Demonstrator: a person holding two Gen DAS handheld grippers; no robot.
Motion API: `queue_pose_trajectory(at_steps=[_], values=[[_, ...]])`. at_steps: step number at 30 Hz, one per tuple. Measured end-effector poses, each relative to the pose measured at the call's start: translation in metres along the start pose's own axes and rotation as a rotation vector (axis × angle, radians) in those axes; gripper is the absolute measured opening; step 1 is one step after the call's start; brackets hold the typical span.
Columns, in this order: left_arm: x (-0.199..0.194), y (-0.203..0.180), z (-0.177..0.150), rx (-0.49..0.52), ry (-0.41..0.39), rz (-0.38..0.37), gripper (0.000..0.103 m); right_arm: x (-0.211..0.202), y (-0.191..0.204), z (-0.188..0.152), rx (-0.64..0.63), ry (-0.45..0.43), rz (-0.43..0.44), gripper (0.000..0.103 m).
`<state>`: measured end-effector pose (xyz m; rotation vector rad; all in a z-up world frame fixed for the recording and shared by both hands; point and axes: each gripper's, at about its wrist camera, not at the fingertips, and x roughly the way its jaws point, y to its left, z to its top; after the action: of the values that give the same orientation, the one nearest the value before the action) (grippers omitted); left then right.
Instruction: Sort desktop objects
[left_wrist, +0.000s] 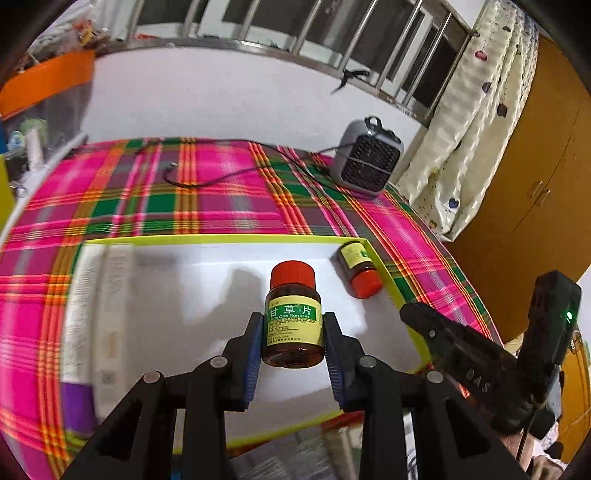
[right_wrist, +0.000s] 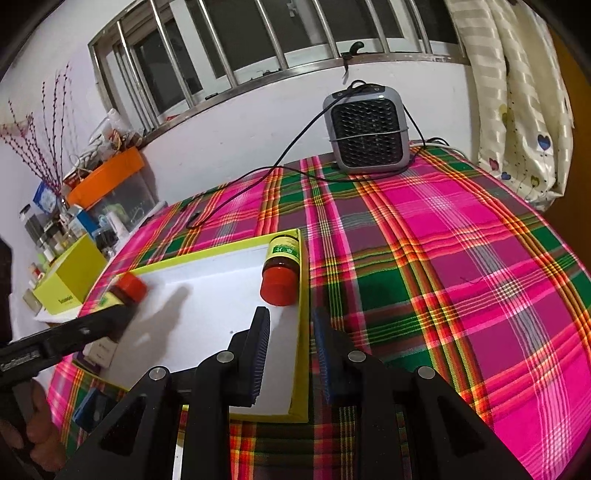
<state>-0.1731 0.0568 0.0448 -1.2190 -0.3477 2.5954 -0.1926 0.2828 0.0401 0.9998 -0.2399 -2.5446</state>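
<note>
While left tongs (left_wrist: 293, 341) clamp an upright red-cap bottle (left_wrist: 293, 317) over the tray (left_wrist: 221, 242), right tongs (right_wrist: 290, 328) sit together, empty, nr the 2nd bottle (right_wrist: 281, 271) lying inside.

Quick count: two red-capped pill bottles, one (left_wrist: 293, 325) clamped upright in a gripper, the other (right_wrist: 279, 275) lying in the tray. One yellow-rimmed tray (right_wrist: 303, 332), one small grey heater (right_wrist: 367, 129), one plaid tablecloth (right_wrist: 461, 266), two grippers.

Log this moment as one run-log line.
left gripper: shut on red-capped bottle, over tray | right gripper: shut, empty | second bottle: lying in tray corner
</note>
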Motion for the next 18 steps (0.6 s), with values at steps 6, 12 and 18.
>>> queue_pose_trajectory(at_steps=[6, 12, 18], values=[[0.028, -0.012, 0.018, -0.034, 0.068, -0.009, 0.032, 0.001, -0.004, 0.000, 0.022, 0.006, 0.011, 0.025], [0.059, -0.025, 0.031, -0.047, 0.150, -0.010, 0.032, 0.001, -0.008, 0.000, 0.045, 0.008, 0.019, 0.025], [0.081, -0.029, 0.040, -0.084, 0.166, -0.012, 0.032, 0.001, -0.013, 0.000, 0.068, 0.006, 0.021, 0.025]])
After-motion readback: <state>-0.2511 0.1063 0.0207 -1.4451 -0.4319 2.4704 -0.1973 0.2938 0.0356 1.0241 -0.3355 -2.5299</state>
